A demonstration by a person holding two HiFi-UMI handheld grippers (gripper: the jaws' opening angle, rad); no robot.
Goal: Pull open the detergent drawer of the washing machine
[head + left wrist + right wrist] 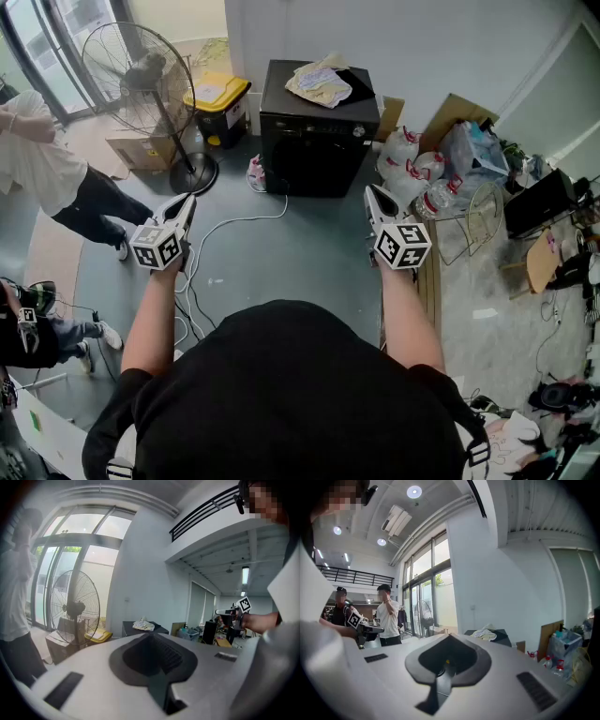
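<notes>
- Left gripper (185, 202): jaws pressing together, gripping nothing. Tilting slightly below level, forearm reaching forward beside waist.
- Right gripper (374, 192): jaws likewise together, empty. Pointing slightly down, arm running parallel to the other.
- Washing machine (319, 141) (black, cloth (320, 82) lying on lid): standing ahead of both grippers, well apart, between their lines. Detergent drawer too small to pick out.
- Fan (141, 70): standing ahead-left of left gripper.
- Judgement: grippers resting in carry pose, approach not yet begun. Jaws needing opening before taking drawer front.
</notes>
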